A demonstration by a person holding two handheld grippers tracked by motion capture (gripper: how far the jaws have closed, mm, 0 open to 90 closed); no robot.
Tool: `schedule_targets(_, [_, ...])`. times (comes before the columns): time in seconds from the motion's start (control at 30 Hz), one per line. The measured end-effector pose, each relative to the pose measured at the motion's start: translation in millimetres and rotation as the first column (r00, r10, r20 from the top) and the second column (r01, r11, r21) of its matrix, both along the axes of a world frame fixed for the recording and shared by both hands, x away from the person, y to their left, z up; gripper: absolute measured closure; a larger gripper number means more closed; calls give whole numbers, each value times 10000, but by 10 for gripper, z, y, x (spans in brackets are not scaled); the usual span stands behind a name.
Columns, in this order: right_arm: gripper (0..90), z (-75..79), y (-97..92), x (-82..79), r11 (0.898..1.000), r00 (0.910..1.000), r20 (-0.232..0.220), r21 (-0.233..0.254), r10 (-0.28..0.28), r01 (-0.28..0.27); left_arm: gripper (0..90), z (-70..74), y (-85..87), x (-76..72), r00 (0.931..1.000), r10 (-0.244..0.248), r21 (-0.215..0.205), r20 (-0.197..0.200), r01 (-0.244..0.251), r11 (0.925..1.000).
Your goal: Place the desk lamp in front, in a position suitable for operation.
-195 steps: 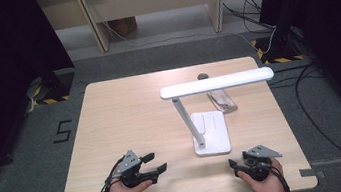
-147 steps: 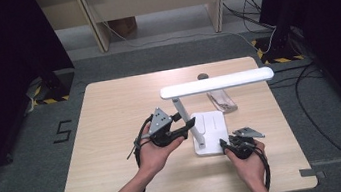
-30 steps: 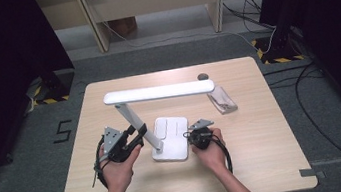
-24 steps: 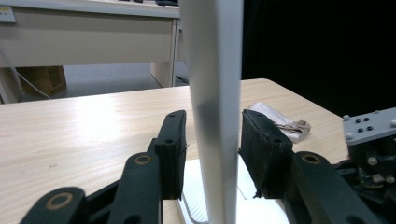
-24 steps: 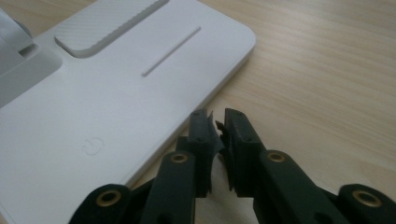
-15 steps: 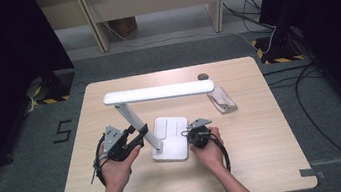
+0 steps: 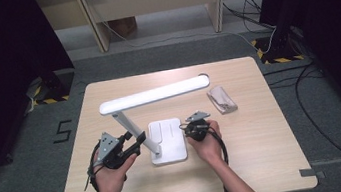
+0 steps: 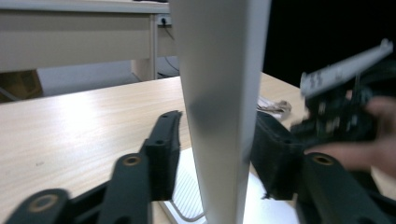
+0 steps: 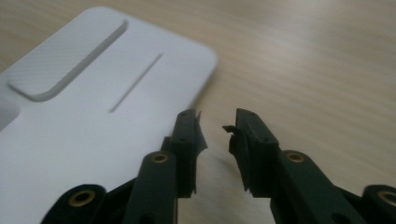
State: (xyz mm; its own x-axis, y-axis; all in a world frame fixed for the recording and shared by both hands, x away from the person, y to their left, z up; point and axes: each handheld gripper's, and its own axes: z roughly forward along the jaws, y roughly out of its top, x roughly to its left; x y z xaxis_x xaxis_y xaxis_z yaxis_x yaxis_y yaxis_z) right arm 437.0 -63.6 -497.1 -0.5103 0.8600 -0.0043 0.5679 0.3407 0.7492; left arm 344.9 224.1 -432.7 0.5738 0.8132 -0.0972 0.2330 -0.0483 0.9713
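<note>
Both claws have just been opening: the left gripper [image 8: 215, 154] loosely straddles the white plastic desk lamp's [image 7: 150, 94] upright stem, the right gripper [image 9: 215, 128] gapes narrowly, empty, beside the lamp's flat base.

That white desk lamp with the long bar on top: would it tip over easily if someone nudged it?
Perhaps. The lamp carries a long head on a thin leaning stem, so it looks top-heavy. Its wide flat base lies flush on the table, which probably steadies it. It seems rigid.

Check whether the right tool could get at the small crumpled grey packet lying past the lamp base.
Probably yes: the right tool sits open at the white lamp base's edge, holding nothing, and bare wooden table lies between it and the crumpled grey packet.
</note>
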Motion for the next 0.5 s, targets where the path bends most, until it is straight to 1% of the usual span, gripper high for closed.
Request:
schedule_targets(0.07, [616,97,-202,55,9982,9980,228,128,-587,584,438,-18,22,-27,9995,-293,-11,-78,293,9996])
schedule_targets(0.1, [599,142,-316,90,9964,9956,400,24,-846,846,423,-40,38,-45,9990,-403,-97,-186,401,9991])
schedule_targets(0.13, [585,188,-454,129,9926,9910,622,-194,-1184,1198,405,-51,46,-50,9988,-445,-145,-221,442,9989])
schedule_targets(0.17, [580,205,-508,142,9906,9892,635,-263,-1322,1341,397,-79,71,-66,9978,-543,-189,-386,536,9984])
schedule_targets(0.2, [573,242,-643,185,9865,9847,674,-199,-1606,1623,385,-112,97,-79,9970,-563,-197,-536,553,9983])
schedule_targets(0.23, [565,274,-771,229,9818,9794,765,-205,-1869,1890,380,-131,115,-87,9969,-534,-105,-574,529,9985])
schedule_targets(0.27, [558,290,-847,259,9793,9764,875,-278,-1974,2004,380,-152,134,-93,9967,-542,-46,-608,541,9985])
schedule_targets(0.3, [557,300,-918,286,9757,9724,943,-299,-2133,2170,382,-187,160,-105,9962,-498,-80,-713,494,9987])
schedule_targets(0.33, [551,294,-1104,371,9650,9621,792,-69,-2609,2622,383,-212,179,-113,9958,-479,-57,-785,476,9988])
schedule_targets(0.37, [551,294,-1104,371,9650,9621,792,-69,-2609,2622,383,-229,188,-120,9955,-497,9,-802,499,9988])
schedule_targets(0.4, [548,281,-1151,399,9613,9587,742,-33,-2746,2756,383,-251,198,-127,9954,-518,64,-802,525,9986])
schedule_targets(0.47, [535,226,-1261,475,9552,9535,584,44,-2956,2959,382,-293,216,-142,9939,-595,41,-931,602,9982])
schedule_targets(0.5, [526,194,-1293,503,9544,9529,538,88,-2985,2985,382,-310,221,-148,9933,-611,47,-982,619,9981])
